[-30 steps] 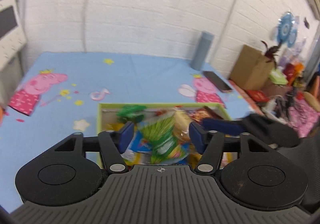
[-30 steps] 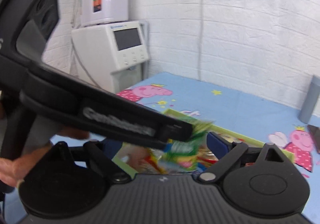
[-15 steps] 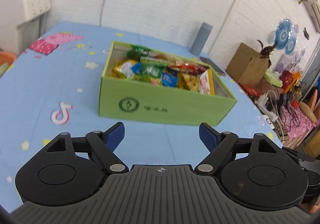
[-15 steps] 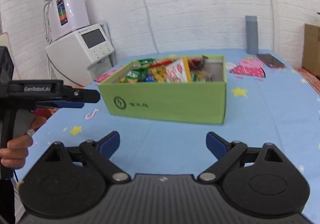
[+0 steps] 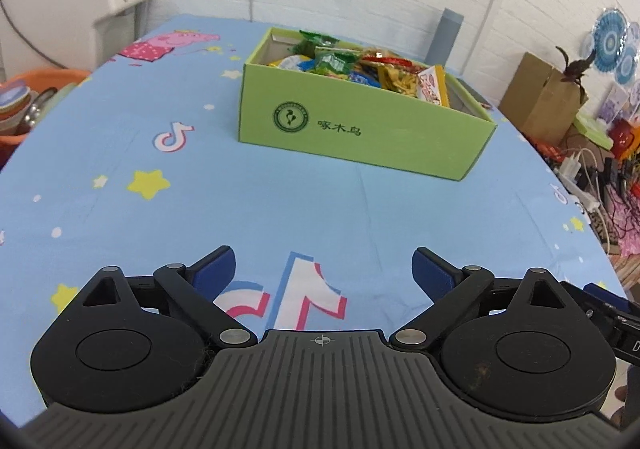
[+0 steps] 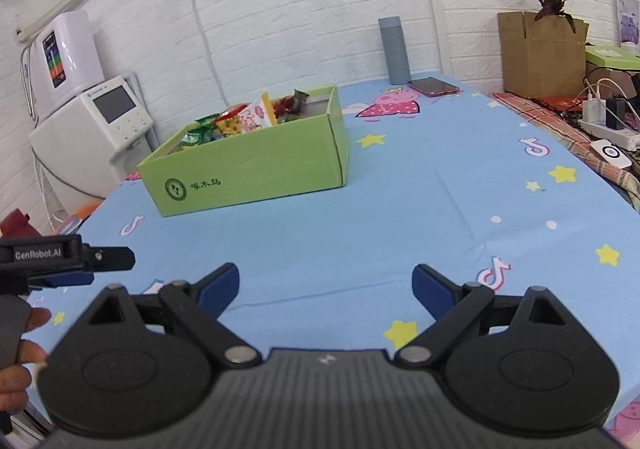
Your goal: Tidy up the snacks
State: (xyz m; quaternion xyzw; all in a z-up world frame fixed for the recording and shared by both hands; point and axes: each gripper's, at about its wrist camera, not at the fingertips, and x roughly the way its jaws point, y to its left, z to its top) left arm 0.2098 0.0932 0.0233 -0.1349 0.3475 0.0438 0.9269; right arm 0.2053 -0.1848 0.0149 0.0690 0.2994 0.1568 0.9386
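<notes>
A green cardboard box [image 5: 360, 129] sits on the blue cartoon tablecloth [image 5: 200, 185], filled with several snack packets [image 5: 360, 67]. It also shows in the right wrist view [image 6: 248, 173] with the snack packets [image 6: 248, 119] sticking up above its rim. My left gripper [image 5: 322, 273] is open and empty, low over the cloth well in front of the box. My right gripper [image 6: 325, 287] is open and empty, also back from the box. The left gripper's side shows at the right wrist view's left edge [image 6: 68, 261].
A grey cylinder bottle [image 6: 394, 51] and a phone [image 6: 434, 85] lie beyond the box. A white machine [image 6: 96, 121] stands off the table's left. A cardboard box with a plant [image 6: 540, 53] and power strips with cables [image 6: 608, 125] are at the right.
Both grippers have pulled back and down from over the box to near the table's front. The left gripper let go of the green snack packet, which now lies in the box.
</notes>
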